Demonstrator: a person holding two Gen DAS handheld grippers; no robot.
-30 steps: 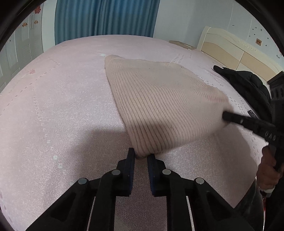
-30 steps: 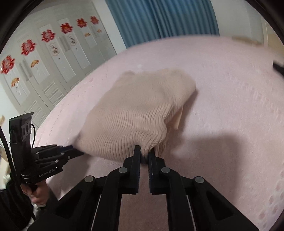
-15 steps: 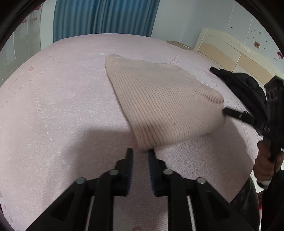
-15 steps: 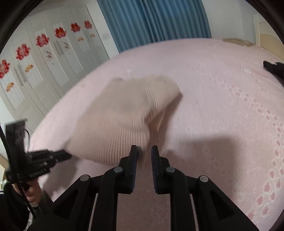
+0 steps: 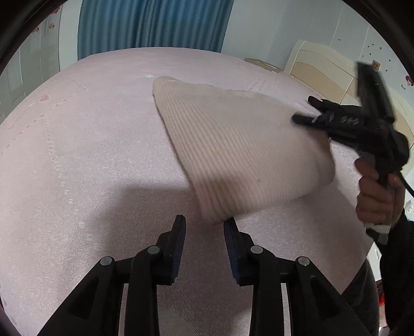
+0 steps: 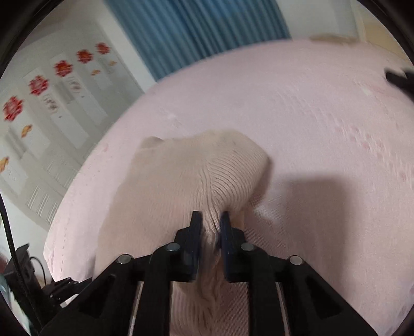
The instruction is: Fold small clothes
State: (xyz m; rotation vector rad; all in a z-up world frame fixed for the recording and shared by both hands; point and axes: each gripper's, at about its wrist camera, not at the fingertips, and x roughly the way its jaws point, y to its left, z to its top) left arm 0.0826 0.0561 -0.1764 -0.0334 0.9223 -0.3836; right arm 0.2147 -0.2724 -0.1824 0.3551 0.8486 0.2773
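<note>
A wide bed [image 5: 90, 144] under a pale pink quilted cover fills the room's middle, with a blue curtain [image 5: 152, 23] behind its far edge, a cream headboard [image 5: 323, 67] off to one side, and white wardrobe doors [image 6: 44, 108] stuck with red flower decals on the other. A dark garment [image 6: 399, 80] lies near the headboard end.

The beige ribbed knit garment [image 5: 240, 155] lies folded on the cover, its long axis running from the near edge diagonally away toward the curtain, narrowing to a rounded far corner.

The left gripper [image 5: 204, 227] hangs just short of the garment's near corner, its fingers spreading apart with only bed cover between them. The right gripper [image 6: 211, 219], held in a person's hand [image 5: 375, 196], has its fingers closing on a bunched ridge of the knit, which puckers between them.
</note>
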